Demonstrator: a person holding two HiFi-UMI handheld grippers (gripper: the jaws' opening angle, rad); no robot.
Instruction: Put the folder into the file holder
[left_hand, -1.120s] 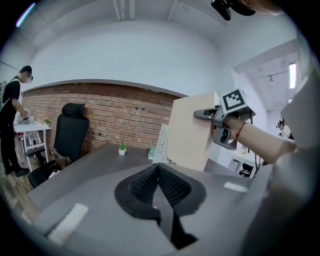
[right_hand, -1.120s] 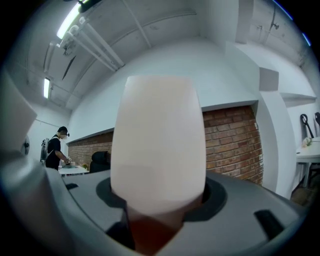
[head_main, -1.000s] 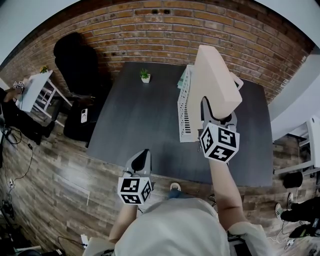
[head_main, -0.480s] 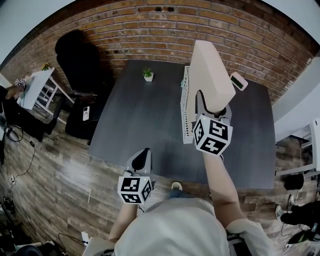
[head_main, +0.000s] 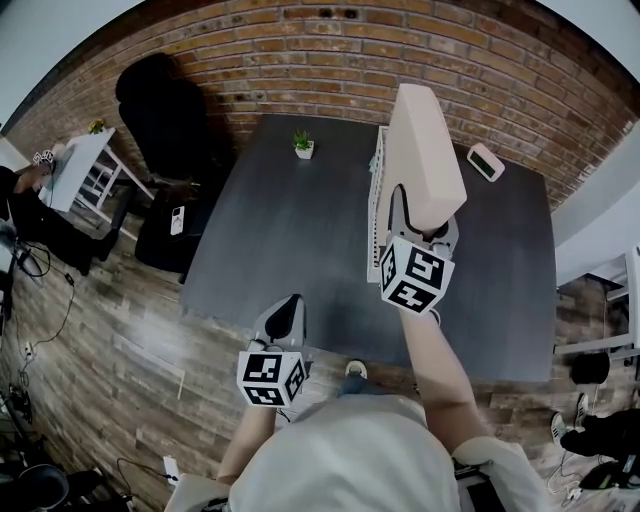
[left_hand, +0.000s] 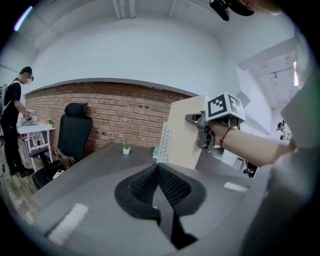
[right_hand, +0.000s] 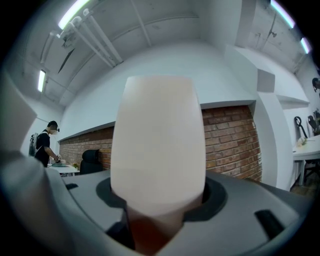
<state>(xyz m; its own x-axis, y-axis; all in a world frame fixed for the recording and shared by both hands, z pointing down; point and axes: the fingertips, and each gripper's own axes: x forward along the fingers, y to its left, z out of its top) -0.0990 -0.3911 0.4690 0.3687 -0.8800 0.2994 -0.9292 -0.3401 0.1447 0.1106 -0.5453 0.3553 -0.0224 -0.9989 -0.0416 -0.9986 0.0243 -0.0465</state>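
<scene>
Right tool (head_main: 422, 218) was clamped on the beige folder (head_main: 420, 150), which stood upright over the bench (head_main: 290, 240), right beside the white file holder (head_main: 377, 215) and overlapping its right side in head view. Couldn't tell if the folder's lower edge sat inside. Left tool (head_main: 284, 318) was closed and empty, near the bench's front edge.

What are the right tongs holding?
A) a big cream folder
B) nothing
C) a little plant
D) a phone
A: the right tongs are clamped on the cream folder, which stands up between them.
</scene>
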